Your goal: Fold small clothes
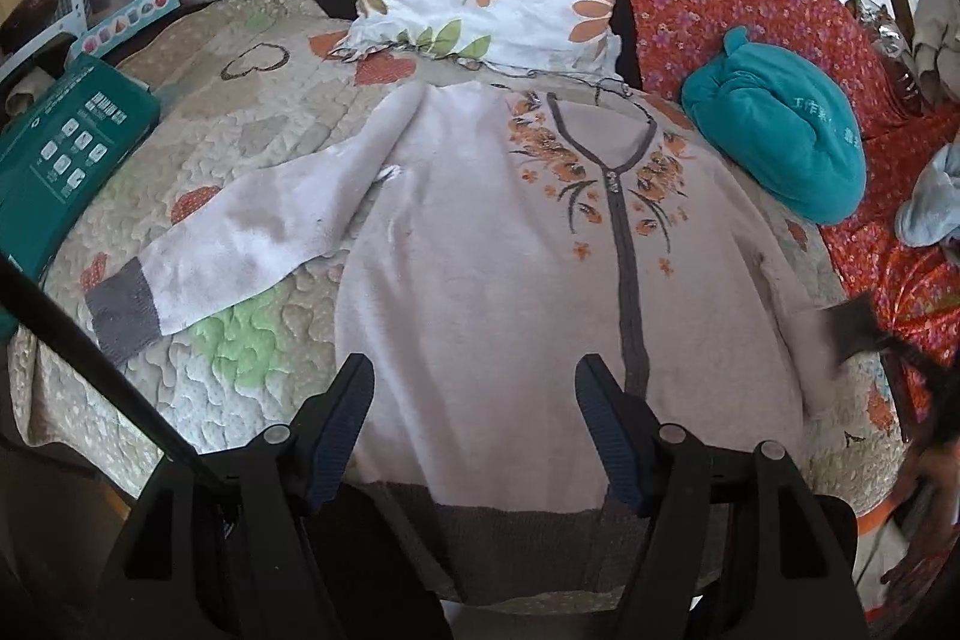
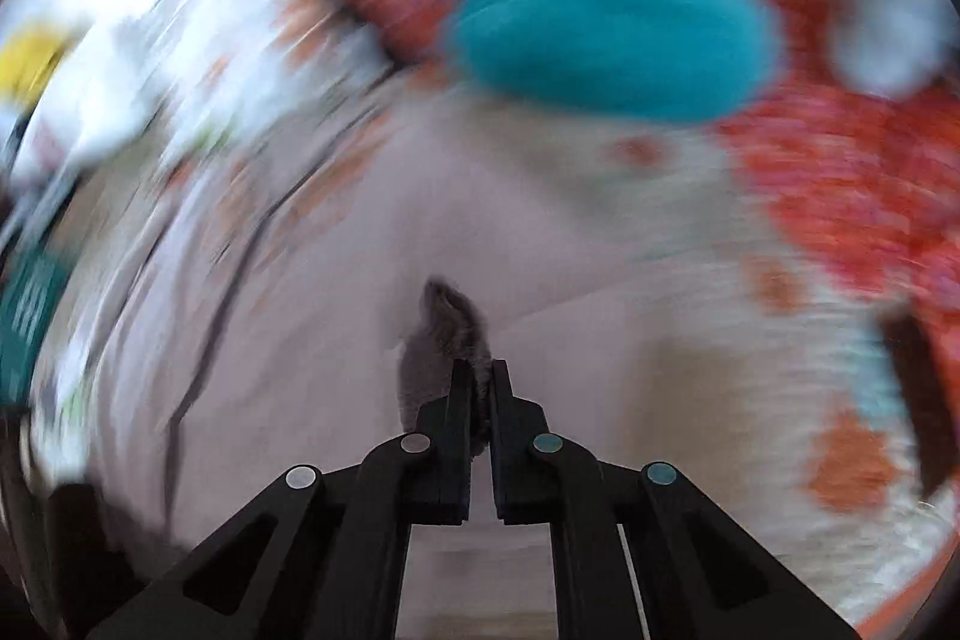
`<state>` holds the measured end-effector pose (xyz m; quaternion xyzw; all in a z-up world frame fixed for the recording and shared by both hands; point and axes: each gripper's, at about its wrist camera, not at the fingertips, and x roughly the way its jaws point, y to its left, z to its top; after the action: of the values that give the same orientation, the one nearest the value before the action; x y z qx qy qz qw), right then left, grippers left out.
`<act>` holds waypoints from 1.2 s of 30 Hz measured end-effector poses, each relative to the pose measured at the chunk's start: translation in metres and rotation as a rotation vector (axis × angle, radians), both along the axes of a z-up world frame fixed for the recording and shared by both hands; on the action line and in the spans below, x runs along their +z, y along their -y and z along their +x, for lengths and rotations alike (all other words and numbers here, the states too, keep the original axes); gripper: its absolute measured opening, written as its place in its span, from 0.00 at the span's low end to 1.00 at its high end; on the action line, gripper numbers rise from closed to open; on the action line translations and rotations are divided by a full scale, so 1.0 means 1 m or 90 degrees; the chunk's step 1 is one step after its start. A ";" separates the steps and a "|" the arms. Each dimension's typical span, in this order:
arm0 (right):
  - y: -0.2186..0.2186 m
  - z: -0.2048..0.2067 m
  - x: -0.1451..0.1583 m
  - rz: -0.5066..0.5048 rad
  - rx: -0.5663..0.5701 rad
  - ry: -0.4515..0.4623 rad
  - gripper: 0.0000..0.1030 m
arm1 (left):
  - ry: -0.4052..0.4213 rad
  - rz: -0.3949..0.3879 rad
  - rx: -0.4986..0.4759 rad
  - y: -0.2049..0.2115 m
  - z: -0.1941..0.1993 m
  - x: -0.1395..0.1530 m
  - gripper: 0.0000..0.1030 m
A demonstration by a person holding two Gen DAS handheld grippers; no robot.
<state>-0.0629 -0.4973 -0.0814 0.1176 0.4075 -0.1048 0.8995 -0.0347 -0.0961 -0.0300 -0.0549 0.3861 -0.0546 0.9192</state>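
a green box [image 1: 63, 160] sits at the left edge of the quilt [image 1: 252, 358]; the pale cardigan [image 1: 480, 250] lies flat, front up, on it. the left gripper [image 1: 474, 388] hovers wide apart over its hem, gripping nothing. the right gripper [image 2: 480, 382] is pinched onto the grey cuff [image 2: 444, 334]; a teal bundle [image 1: 780, 136] lies right

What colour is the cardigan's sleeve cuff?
Dark grey: the sleeve cuff on the pale pink cardigan shows best in the left wrist view.

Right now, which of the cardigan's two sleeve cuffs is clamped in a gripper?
The right gripper pinches one grey cuff; the other cuff lies free on the quilt.
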 end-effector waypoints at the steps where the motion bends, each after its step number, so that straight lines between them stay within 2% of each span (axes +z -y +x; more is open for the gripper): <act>1: 0.028 -0.011 0.012 -0.014 -0.050 0.015 0.05 | -0.004 0.000 -0.004 0.000 0.001 0.002 0.67; 5: 0.125 -0.052 0.054 -0.055 -0.230 0.055 0.05 | -0.004 -0.003 -0.012 0.008 0.004 0.002 0.67; 8: 0.175 -0.074 0.072 -0.062 -0.319 0.067 0.05 | -0.016 0.003 -0.022 0.015 0.009 0.000 0.67; 11: 0.199 -0.085 0.082 -0.049 -0.350 0.079 0.05 | -0.026 0.011 -0.034 0.025 0.017 -0.003 0.67; 15: 0.186 -0.078 0.088 -0.026 -0.338 0.080 0.05 | -0.023 0.012 -0.049 0.035 0.033 -0.005 0.68; 20: 0.138 -0.032 0.093 -0.010 -0.255 0.076 0.05 | -0.013 0.002 -0.063 0.036 0.059 -0.016 0.68; 24: 0.081 0.031 0.097 0.013 -0.166 0.068 0.05 | 0.000 -0.041 -0.045 0.020 0.068 -0.029 0.69; 28: 0.000 0.099 0.098 -0.002 -0.066 0.044 0.05 | 0.024 -0.065 -0.030 -0.007 0.062 -0.050 0.69; 31: -0.077 0.155 0.091 -0.017 0.016 0.028 0.05 | 0.015 -0.043 -0.024 -0.026 0.061 -0.066 0.69; 36: -0.201 0.239 0.056 -0.013 0.138 -0.004 0.05 | 0.021 -0.072 -0.004 -0.059 0.063 -0.067 0.70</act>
<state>0.1760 -0.2958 -0.0256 0.0631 0.4198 -0.0112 0.9054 0.0280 -0.0368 -0.0973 -0.1044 0.3672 -0.0799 0.9208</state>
